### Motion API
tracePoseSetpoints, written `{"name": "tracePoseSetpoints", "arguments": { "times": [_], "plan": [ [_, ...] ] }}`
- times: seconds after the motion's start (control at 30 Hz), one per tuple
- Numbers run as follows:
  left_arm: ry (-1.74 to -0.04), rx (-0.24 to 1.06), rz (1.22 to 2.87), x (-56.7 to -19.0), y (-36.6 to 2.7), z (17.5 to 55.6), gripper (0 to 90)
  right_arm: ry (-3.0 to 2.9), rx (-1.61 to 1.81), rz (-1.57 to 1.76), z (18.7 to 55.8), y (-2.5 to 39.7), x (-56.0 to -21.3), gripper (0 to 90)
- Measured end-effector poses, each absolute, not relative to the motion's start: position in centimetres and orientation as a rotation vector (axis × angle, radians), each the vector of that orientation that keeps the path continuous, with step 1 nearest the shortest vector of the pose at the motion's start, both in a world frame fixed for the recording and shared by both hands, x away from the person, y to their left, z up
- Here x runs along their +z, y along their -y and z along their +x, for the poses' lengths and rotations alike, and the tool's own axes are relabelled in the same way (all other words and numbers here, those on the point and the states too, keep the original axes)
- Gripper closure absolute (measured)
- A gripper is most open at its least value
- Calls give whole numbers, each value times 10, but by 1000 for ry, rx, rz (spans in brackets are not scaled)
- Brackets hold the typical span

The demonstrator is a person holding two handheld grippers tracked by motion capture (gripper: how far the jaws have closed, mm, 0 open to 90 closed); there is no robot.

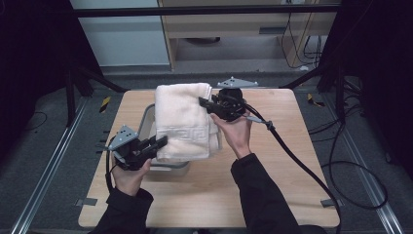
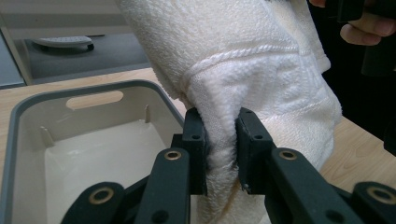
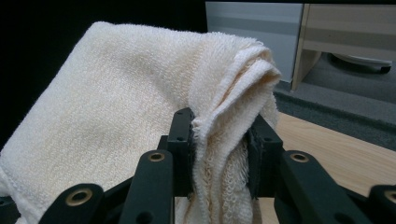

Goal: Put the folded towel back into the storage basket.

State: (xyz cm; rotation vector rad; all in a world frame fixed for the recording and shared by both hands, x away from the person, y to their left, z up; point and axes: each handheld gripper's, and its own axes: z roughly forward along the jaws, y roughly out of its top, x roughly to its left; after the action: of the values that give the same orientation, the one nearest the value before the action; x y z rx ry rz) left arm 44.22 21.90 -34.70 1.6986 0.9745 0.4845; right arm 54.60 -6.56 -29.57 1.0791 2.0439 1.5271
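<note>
Both claws, left (image 2: 219, 149) and right (image 3: 219, 154), clamped tight on towel (image 1: 182, 119) edges over bin (image 2: 28, 121). Probably soft, floppy, light; best gripped at thick folds.

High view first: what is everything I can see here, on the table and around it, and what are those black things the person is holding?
Towel: one, cream with a woven key-pattern band, folded, held up over the bin by both claws.
Bin: one, grey rim, pale inside, nothing in it, on the left part of the table.
Table: one, light wood.
Cabinet: one, light wood, beyond the table.
Cables: several, black, on the floor to the right.
Left claw: black, shut on the towel's near left edge.
Right claw: black, shut on the towel's far right edge.
Hands: two, dark sleeves, one holding each claw.
</note>
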Motion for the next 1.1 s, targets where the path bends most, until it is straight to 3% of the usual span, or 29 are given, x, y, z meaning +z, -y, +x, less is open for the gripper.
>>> {"name": "tracePoseSetpoints", "arguments": {
  "times": [1.1],
  "plan": [
    [-1088,557,1664,-345,-266,447,751,-2082,1537,1044,567,3,-295,674]
  ]
}}
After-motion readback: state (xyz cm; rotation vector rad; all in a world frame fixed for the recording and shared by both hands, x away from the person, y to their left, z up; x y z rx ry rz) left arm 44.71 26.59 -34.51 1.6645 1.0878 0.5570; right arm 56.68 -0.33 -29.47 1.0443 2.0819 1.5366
